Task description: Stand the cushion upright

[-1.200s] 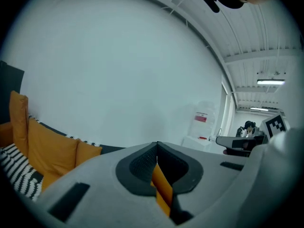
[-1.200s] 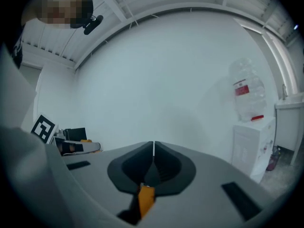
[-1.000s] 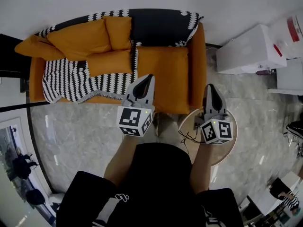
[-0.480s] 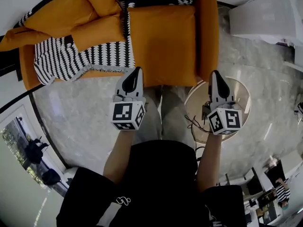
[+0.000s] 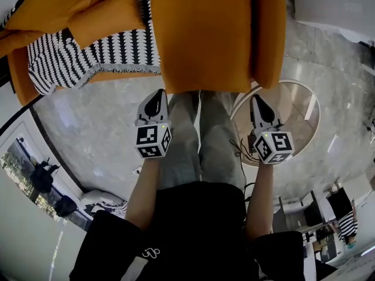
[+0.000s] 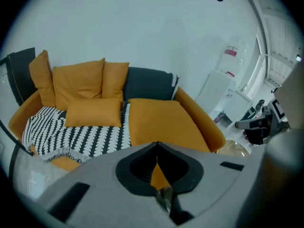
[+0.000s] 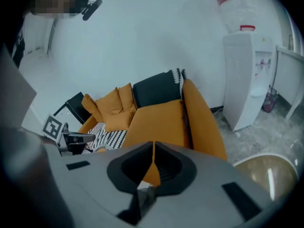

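Observation:
An orange cushion [image 5: 108, 17] lies flat on the black-and-white blanket [image 5: 76, 54] on the left half of the orange sofa [image 5: 205, 34]. In the left gripper view this cushion [image 6: 92, 112] rests in front of several orange cushions that lean on the backrest. My left gripper [image 5: 156, 101] hangs shut and empty over the floor just before the sofa's front edge, well short of the cushion. Level with it, my right gripper [image 5: 258, 104] is shut and empty beside the round table. Each gripper view shows its own jaws meeting with nothing between them.
A round side table [image 5: 299, 116] with a dark cable on it stands at the right, by the sofa's arm. The person's legs [image 5: 202, 139] are between the grippers. A white water dispenser [image 7: 247, 75] stands right of the sofa. The floor is grey marble [image 5: 88, 127].
Both grippers have come down and drawn back from over the sofa seat to in front of its edge. The head view has tipped down, so the sofa now sits higher in the picture.

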`<control>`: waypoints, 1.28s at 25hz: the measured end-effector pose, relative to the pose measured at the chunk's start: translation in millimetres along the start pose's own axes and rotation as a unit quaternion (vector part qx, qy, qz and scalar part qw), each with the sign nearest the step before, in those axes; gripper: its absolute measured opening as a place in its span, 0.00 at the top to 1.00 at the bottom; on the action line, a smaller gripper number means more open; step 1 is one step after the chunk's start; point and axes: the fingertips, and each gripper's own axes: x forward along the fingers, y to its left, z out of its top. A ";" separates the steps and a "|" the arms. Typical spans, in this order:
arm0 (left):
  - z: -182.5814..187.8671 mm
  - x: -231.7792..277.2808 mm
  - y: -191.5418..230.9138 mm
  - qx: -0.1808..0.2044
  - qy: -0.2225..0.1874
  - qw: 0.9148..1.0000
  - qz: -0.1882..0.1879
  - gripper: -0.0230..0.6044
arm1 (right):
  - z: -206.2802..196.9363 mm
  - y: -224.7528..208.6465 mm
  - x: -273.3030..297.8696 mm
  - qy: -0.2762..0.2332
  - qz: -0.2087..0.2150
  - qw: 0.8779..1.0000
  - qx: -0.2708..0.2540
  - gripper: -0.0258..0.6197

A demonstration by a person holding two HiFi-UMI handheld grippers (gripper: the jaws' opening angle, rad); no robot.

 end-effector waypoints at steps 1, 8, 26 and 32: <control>-12.9 4.4 4.5 0.001 0.012 1.000 -0.001 0.95 | -9.5 -0.5 5.3 0.012 0.008 1.000 0.006 0.94; -103.1 33.2 22.2 0.041 0.108 0.993 -0.010 0.95 | -75.0 -25.8 38.7 0.107 0.003 0.994 -0.035 0.80; -224.0 98.7 45.7 0.153 0.294 0.942 -0.053 0.68 | -177.7 -103.9 92.2 0.319 -0.077 0.907 -0.263 0.68; -213.6 115.2 41.8 0.151 0.276 0.946 -0.077 0.69 | -182.0 -95.8 106.6 0.321 -0.087 0.907 -0.260 0.68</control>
